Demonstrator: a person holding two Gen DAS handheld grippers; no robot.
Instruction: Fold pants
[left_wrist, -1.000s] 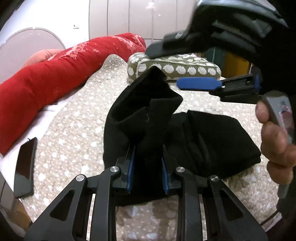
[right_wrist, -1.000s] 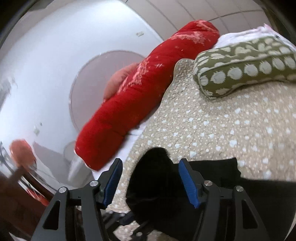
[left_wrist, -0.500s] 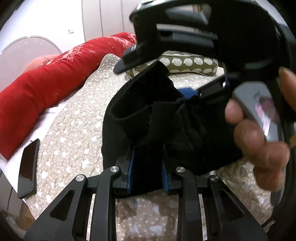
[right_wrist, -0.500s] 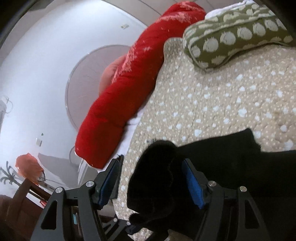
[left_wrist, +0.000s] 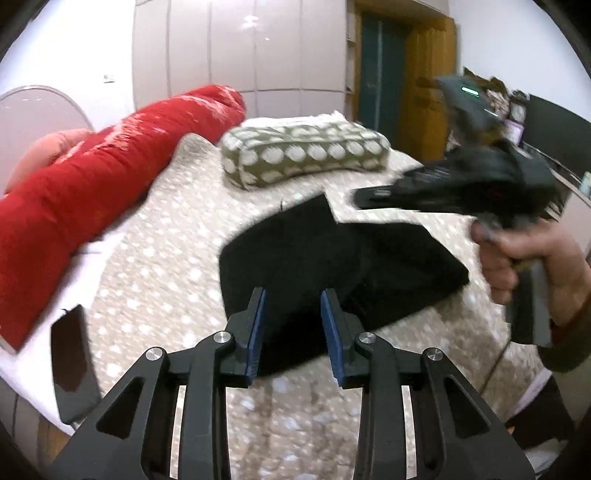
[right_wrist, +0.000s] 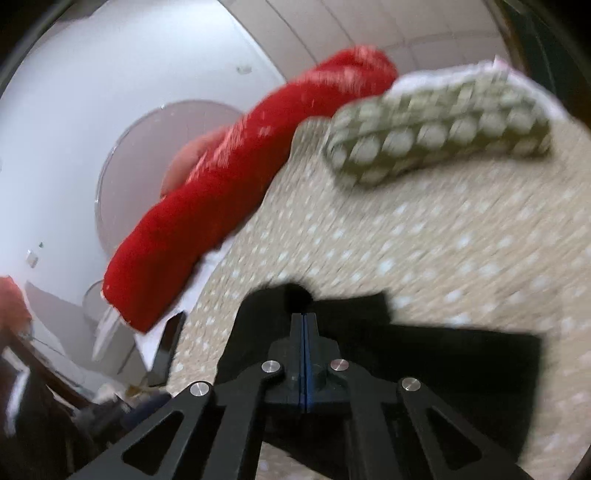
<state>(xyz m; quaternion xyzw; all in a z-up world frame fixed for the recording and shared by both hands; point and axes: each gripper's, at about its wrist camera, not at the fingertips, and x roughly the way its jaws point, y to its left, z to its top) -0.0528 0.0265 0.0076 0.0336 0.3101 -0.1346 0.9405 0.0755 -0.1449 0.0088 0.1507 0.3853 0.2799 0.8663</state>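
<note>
Lying folded, black pants (left_wrist: 332, 258) mid-frame on the dotted bedspread (left_wrist: 166, 266), left gripper (left_wrist: 291, 332) opening with no cloth pinched, right gripper (right_wrist: 303, 354) clenched empty, probably letting the fold settle.

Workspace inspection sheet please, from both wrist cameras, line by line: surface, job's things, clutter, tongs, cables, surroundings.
Surface: bed with a beige dotted quilt.
Job's things: black pants lying folded in a compact stack on the quilt.
Clutter: red bolster along the bed's left edge; olive dotted pillow at the far end; dark phone at the near left edge.
Tongs: left tongs opening, nothing pinched, pants behind them; right tongs shut and empty, hand on the handle.
Cables: nothing seen.
Surroundings: pale wardrobe doors, wooden door frame.
</note>
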